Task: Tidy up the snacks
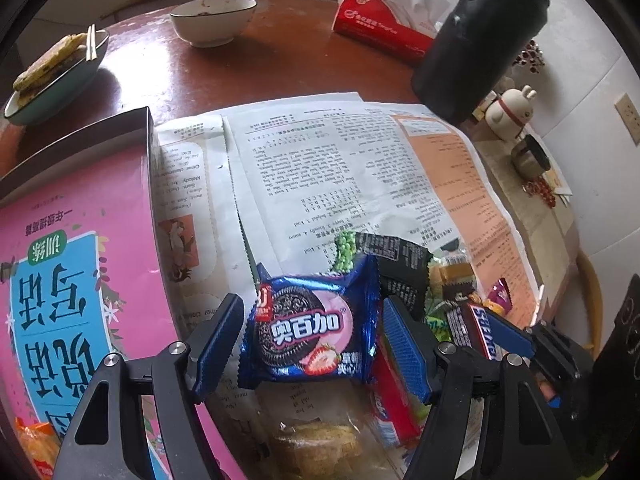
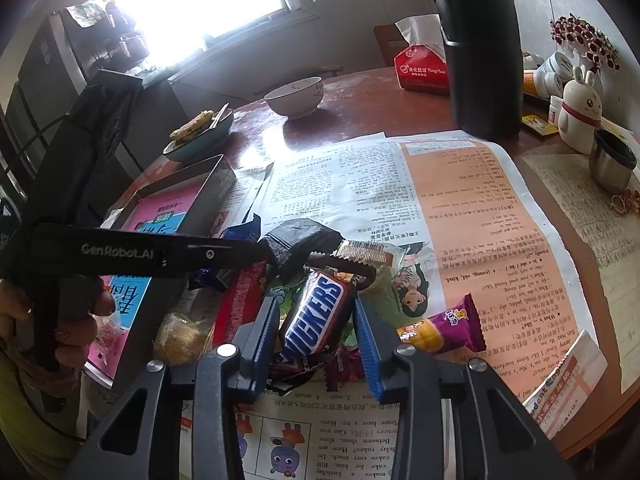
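Observation:
A heap of snacks lies on the newspaper [image 1: 320, 168]. My left gripper [image 1: 314, 312] is shut on a blue strawberry cookie pack [image 1: 312, 332]; both blue pads lie against the pack's side edges. In the right wrist view the left gripper [image 2: 264, 248] reaches in from the left over the heap. My right gripper [image 2: 316, 312] is shut on a Snickers bar [image 2: 316, 312], its pads against the bar's long sides. The same Snickers bar [image 1: 476, 332] shows at the right of the left wrist view. Beside the heap stands a dark box [image 2: 216, 184] with a pink book [image 1: 80, 240] in it.
A purple snack [image 2: 444, 328], a black wrapper [image 2: 300, 236] and a pale pastry [image 2: 180, 336] lie around the grippers. Further back stand a black flask [image 2: 480, 48], a white bowl [image 2: 294, 96], a plate of pancakes [image 2: 196, 136], a red tissue pack [image 2: 420, 68], a steel cup [image 2: 612, 160] and a rabbit figure [image 2: 580, 112].

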Motion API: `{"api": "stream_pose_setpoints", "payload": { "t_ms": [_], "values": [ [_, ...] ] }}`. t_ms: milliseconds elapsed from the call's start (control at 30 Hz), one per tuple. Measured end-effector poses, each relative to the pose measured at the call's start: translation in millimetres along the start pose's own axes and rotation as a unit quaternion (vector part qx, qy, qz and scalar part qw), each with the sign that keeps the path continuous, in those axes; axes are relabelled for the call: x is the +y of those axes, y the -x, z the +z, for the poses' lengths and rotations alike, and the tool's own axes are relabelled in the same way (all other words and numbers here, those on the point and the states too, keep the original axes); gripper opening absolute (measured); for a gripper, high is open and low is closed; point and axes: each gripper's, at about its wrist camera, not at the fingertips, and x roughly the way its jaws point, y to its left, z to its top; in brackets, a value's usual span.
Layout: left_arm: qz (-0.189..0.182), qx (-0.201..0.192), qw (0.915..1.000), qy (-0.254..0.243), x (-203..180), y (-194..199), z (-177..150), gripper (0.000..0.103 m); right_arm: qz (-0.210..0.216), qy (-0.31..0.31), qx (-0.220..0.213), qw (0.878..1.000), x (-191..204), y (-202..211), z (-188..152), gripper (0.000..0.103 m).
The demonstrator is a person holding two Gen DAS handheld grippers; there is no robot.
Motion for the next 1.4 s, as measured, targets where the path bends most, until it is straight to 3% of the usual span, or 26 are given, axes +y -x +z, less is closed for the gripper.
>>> {"api": "stream_pose_setpoints", "payload": {
  "t_ms": [200,267,533,767,1400],
  "values": [
    [0.025,0.007,0.9996,-0.008,-5.0,-6.7,5.2,0.073,-0.001,0.003,0.0,1.0,1.0,-0.6,0.6,0.036],
    [0.018,0.024,0.9996,-0.004,-7.1,-13.0,7.1,0.072,-0.002,0.006,0.0,1.0,1.8,-1.0,0.7,0.035],
    [0.026,0.02,0.9994,-0.007,-11.1,-18.6,6.8,0.058,0.004,0.012,-0.001,1.0,1.8,-1.6,0.4,0.029],
    [0.019,0.002,0.9998,0.006,-4.2,-7.1,0.5,0.052,0.014,0.011,-0.012,1.0,0.5,2.8,1.1,0.029],
    [-0.014,-0.07,0.9975,-0.005,-17.8,60.7,-22.9,0.051,0.015,0.01,-0.06,0.998,2.3,33.4,7.0,0.029]
  ]
}}
